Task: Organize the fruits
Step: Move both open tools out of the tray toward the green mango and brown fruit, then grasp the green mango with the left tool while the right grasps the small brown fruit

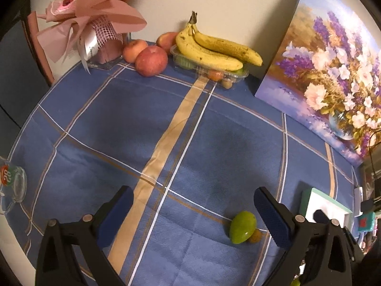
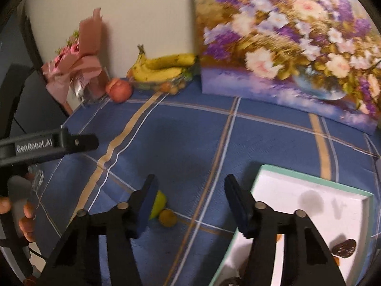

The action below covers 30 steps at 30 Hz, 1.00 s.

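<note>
A green mango-like fruit (image 1: 243,226) lies on the blue checked tablecloth (image 1: 119,131) with a small yellow-brown fruit (image 1: 256,236) touching it. My left gripper (image 1: 193,193) hovers open above the cloth; both fruits lie just inside its right finger, untouched. In the right wrist view my right gripper (image 2: 190,181) is open with nothing between its pads. The green fruit (image 2: 160,202) peeks out behind its left finger, the small fruit (image 2: 167,217) beside it. A white box with a teal rim (image 2: 309,178) lies under the right finger and holds a dark fruit (image 2: 344,247).
Bananas (image 1: 214,50) rest on a clear plastic tray (image 1: 234,77) of small fruits at the back wall, with apples (image 1: 151,60) to their left. A pink bouquet (image 1: 90,12) and a flower painting (image 1: 333,71) stand at the back. A glass ashtray (image 1: 14,186) sits at the left edge.
</note>
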{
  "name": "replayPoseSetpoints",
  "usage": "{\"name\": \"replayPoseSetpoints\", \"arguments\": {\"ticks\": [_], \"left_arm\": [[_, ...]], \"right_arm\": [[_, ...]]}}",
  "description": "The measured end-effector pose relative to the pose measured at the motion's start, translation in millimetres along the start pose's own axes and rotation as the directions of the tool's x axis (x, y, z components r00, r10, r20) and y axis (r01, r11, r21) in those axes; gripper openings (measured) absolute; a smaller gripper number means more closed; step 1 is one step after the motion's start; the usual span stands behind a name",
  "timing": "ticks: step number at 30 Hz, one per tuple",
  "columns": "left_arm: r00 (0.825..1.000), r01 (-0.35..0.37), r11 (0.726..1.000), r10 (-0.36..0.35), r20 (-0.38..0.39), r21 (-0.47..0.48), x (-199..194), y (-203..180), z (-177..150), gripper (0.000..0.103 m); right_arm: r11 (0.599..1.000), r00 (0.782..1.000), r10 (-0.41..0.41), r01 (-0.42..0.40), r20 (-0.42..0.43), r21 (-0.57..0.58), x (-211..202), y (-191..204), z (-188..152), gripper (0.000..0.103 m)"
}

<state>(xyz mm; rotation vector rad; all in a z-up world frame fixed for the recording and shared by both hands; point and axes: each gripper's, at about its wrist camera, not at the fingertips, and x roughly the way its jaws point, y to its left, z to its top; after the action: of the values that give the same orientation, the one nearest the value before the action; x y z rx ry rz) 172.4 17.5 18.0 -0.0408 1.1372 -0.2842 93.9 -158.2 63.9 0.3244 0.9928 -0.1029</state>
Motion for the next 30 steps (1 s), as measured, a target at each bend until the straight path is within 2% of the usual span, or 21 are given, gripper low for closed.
{"name": "replayPoseSetpoints", "arguments": {"ticks": [4,13,18,22,30], "left_arm": [[0.999,-0.008,1.0,0.007,-0.051,-0.008,17.8,1.7,-3.3,0.101],[0.987,-0.018,1.0,0.015,-0.158,-0.018,55.2,2.0,-19.9,0.101],[0.985,-0.011,0.999,0.006,-0.17,-0.03,59.7,4.7,-23.9,0.101],[0.985,-0.006,0.999,0.0,-0.172,-0.032,59.7,5.7,-25.0,0.101],[0.984,0.006,1.0,-0.011,-0.177,-0.028,63.3,0.9,-23.5,0.101]], "right_arm": [[1.0,0.998,0.027,-0.027,-0.06,-0.002,17.8,5.6,-2.2,0.05],[0.998,0.981,0.051,-0.054,-0.186,-0.011,52.2,16.2,-20.7,0.044],[0.996,0.973,0.081,-0.084,-0.215,-0.004,58.3,19.4,-28.1,0.04],[0.997,0.969,0.071,-0.077,-0.237,-0.017,59.6,20.5,-31.0,0.034],[0.997,0.967,0.077,-0.079,-0.243,0.003,63.6,16.6,-33.2,0.033]]}}
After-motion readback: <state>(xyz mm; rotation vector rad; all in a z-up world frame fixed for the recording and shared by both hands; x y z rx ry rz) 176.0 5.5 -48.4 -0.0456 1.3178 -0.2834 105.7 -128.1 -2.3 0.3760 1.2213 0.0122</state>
